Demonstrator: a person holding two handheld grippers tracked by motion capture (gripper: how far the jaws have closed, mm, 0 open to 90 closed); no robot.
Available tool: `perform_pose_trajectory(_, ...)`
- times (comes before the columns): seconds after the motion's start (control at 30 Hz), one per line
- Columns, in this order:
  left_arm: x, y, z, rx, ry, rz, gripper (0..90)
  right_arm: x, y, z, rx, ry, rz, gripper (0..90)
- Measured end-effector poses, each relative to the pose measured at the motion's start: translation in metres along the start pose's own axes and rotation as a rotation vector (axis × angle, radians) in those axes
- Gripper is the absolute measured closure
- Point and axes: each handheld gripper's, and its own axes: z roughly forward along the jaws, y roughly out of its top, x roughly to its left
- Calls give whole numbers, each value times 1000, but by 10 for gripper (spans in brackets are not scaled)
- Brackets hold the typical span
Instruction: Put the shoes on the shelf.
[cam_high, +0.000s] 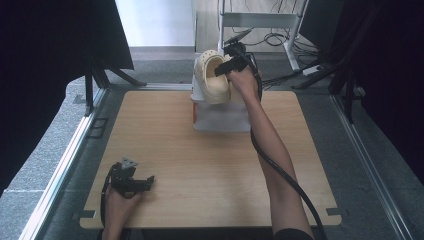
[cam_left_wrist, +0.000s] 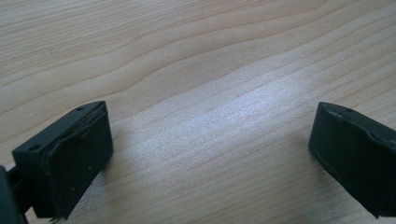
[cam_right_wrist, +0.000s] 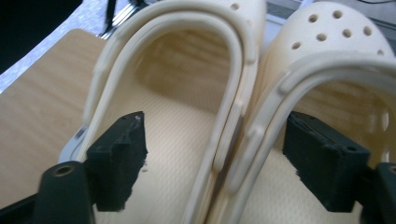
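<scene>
I am spreading my right gripper wide astride both clogs, leaving them paired on the white box at the tabletop's far edge; my left gripper is idling wide open, holding nothing, near the front left corner.

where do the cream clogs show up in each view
High view: the cream clogs sit top centre on the white box, at the right gripper.
Left gripper view: not in it; wooden table between open fingers.
Right gripper view: the pair spans the middle, one finger inside each clog.
Shared landmark: the wooden table.
</scene>
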Motion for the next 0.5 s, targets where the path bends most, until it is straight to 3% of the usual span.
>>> perform_pose_trajectory(0.17,0,0,0,0,0,-1,0,0,-7,-8,-26,31,-19,164)
perform_pose_trajectory(0.33,0,0,0,-3,2,-1,0,4,-18,-19,-42,129,-72,58)
perform_pose_trajectory(0.5,0,0,0,0,0,-1,0,7,-27,-29,-70,155,-93,0)
